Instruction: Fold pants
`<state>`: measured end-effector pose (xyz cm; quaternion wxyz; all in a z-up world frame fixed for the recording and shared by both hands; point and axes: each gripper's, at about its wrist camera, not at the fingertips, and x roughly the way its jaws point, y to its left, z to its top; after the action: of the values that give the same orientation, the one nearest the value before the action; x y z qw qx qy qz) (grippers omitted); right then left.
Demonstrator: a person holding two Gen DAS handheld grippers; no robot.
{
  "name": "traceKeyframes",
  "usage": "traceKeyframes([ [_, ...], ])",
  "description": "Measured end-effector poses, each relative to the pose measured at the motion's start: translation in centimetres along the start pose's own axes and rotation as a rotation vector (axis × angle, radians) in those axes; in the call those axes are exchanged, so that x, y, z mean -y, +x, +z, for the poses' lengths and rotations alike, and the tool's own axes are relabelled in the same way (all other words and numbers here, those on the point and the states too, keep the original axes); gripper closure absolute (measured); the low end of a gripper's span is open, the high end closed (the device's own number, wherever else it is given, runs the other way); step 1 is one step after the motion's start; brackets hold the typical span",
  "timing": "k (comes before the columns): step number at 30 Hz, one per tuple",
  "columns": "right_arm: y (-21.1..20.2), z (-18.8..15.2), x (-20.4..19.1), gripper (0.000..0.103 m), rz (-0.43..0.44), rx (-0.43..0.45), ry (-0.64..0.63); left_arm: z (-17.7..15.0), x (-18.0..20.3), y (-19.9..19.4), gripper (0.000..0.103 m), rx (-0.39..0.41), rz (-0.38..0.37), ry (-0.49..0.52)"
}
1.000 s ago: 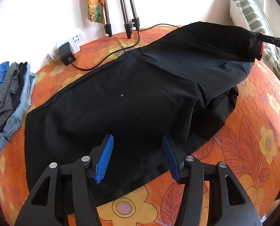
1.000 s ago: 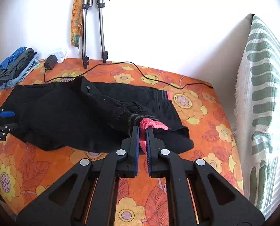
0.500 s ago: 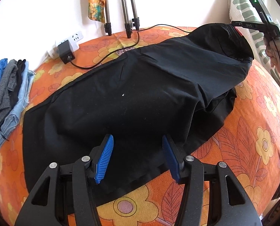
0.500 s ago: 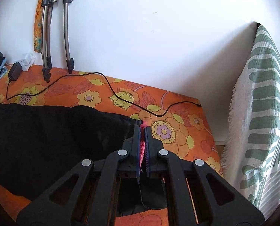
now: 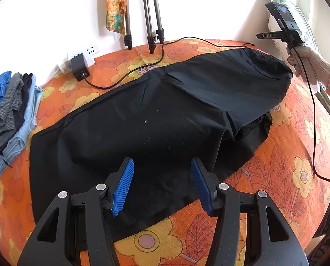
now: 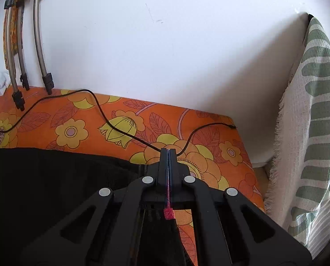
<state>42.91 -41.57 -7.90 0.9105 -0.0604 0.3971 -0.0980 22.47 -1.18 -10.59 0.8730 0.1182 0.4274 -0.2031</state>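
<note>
Black pants (image 5: 156, 115) lie folded lengthwise across an orange flowered bed (image 5: 298, 155), waistband at the far right. My left gripper (image 5: 162, 177) is open, hovering over the near hem end of the pants, holding nothing. My right gripper (image 6: 168, 153) is shut on the pants' waistband, with a pink strip (image 6: 169, 212) of it between the jaws. The pants (image 6: 54, 177) hang to its left in the right wrist view. The right gripper's body (image 5: 282, 26) shows at the far right in the left wrist view.
A stack of folded clothes (image 5: 7, 115) lies at the bed's left edge. A power strip and adapter (image 5: 79, 63) with a black cable (image 6: 111, 124) sit by the wall. Tripod legs (image 5: 150, 22) stand at the back. A green striped pillow (image 6: 313, 133) leans at the right.
My right gripper has carried the waistband up and over to the far side near the wall, laying the pants' upper layer flatter. The left gripper has stayed open in place.
</note>
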Motion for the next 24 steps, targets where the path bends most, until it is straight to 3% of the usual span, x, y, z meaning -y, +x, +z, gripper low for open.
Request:
traceKeyframes([
  [3,-1.6,-0.8,0.7,0.103,0.007,0.012,0.012,0.1,0.0,-0.6,0.05,0.013,-0.006,-0.006],
  [6,-3.7,-1.8,1.5,0.098,0.068,0.003,0.058,0.2,0.3,-1.4,0.05,0.032,-0.007,0.0],
  [7,-4.6,-2.3,1.7,0.092,0.072,0.009,0.063,0.2,0.4,-1.7,0.05,0.039,-0.009,0.005],
  [10,-7.1,-3.8,1.9,0.057,0.099,0.027,0.083,0.3,1.1,-2.6,0.05,0.061,-0.019,0.018],
  [14,-9.8,-6.7,1.5,0.054,0.154,0.003,0.13,0.5,2.1,-3.3,0.05,0.078,-0.053,0.028],
  [17,-10.9,-9.4,1.2,0.04,0.197,-0.041,0.205,0.8,3.4,-3.2,0.05,0.075,-0.092,0.036],
  [20,-10.6,-11.8,1.8,0.04,0.235,-0.123,0.314,1.1,5.2,-2.7,0.05,0.066,-0.142,0.048],
  [24,-9.9,-14.5,3.6,0.04,0.256,-0.165,0.457,1.4,8.1,-2.0,0.05,0.044,-0.19,0.091],
])
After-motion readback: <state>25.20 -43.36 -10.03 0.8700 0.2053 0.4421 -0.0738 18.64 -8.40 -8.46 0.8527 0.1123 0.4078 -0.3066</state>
